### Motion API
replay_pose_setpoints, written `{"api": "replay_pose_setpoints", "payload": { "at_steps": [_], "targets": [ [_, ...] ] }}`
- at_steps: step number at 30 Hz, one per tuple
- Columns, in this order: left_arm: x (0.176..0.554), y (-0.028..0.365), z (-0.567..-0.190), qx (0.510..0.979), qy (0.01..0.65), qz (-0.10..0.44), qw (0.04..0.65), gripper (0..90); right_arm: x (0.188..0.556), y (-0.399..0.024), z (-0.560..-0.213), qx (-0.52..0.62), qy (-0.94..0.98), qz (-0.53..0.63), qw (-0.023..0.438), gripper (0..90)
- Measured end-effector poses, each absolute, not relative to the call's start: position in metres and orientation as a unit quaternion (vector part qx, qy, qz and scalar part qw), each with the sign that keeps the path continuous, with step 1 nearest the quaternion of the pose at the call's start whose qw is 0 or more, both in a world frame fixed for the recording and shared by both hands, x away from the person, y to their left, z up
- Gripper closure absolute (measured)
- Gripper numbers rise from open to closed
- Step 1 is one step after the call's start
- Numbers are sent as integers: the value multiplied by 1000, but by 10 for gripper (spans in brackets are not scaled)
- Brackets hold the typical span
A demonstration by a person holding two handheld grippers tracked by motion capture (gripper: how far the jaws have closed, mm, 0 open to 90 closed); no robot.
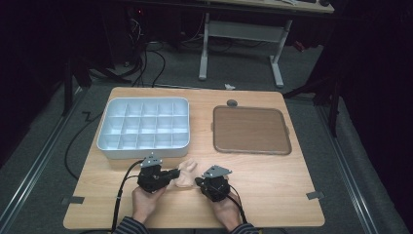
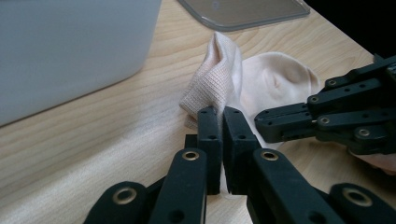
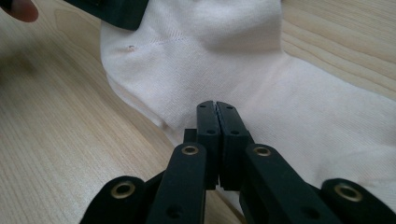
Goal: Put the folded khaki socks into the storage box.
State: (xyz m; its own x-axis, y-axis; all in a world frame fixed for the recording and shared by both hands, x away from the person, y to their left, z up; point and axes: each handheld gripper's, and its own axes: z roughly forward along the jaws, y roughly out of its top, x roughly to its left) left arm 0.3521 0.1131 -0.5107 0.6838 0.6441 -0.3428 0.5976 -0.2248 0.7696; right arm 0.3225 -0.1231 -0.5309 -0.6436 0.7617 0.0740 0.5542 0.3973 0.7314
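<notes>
Pale wood-grain tabletop (image 1: 272,170) bears a soft ribbed cream sock (image 2: 261,79), pinched by left claw (image 2: 223,112) and right claw (image 3: 217,105).

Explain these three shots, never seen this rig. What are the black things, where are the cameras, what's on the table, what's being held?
The black things are two hand-held grippers: a person holds one in each hand, each with two black jaws. The high view looks down on the wooden table from above the person's side, with the left gripper and the right gripper near the front edge. The other two pictures come from cameras riding on the grippers and looking along their jaws.

On the table lie a white tray with many compartments, a flat brown lid or board and a pale sock.

In the left gripper view the jaws are shut on the sock's ribbed edge. In the right gripper view the jaws are shut on the sock's fabric too, so both grippers hold the one sock between them.
</notes>
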Motion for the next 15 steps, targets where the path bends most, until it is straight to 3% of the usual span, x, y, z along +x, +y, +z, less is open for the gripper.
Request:
{"api": "replay_pose_setpoints", "payload": {
  "at_steps": [15],
  "targets": [
    [351,113,-496,785,376,29,491,873,326,-112,-530,391,830,378,124,888]
  ]
}}
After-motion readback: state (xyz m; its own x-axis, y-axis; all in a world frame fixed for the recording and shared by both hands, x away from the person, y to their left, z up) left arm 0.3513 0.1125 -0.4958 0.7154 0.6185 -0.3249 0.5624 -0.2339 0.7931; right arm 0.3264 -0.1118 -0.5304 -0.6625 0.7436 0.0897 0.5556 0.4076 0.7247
